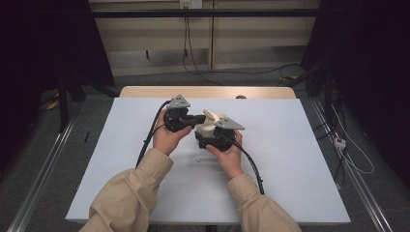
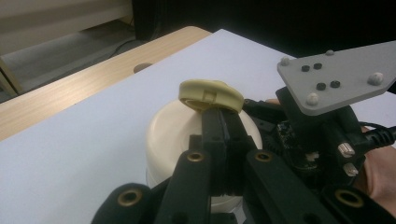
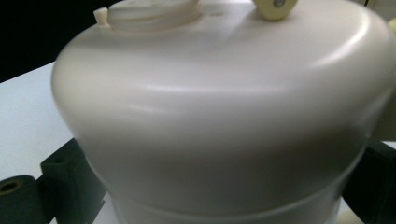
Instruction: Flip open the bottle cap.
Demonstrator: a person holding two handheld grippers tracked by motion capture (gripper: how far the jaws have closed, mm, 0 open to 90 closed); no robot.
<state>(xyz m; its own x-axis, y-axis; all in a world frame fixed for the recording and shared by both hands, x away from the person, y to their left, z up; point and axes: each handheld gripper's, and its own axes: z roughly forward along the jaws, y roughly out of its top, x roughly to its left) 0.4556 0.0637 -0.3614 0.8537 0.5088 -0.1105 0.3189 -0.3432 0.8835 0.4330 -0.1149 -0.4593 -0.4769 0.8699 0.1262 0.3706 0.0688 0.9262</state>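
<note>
Nearest me, the right gripper [image 1: 211,137] has its fingers spread around the lower body of a cream jar [image 3: 224,116], black pads showing at either side; they seem to clasp it, though the contact itself is hidden. The jar stands upright near the middle of the white worktop [image 1: 290,169], long axis vertical, mouth toward the ceiling. Just beyond, the left gripper [image 2: 223,116] has its fingers closed tight on the edge of the jar's round lid [image 2: 211,94], which sits tilted above the jar, its flat face angled rather than level. The pinch on that rim is thin, so I'd judge the lid could slip free or twist. If the right grip is loose, the jar might tip or turn with it.
</note>
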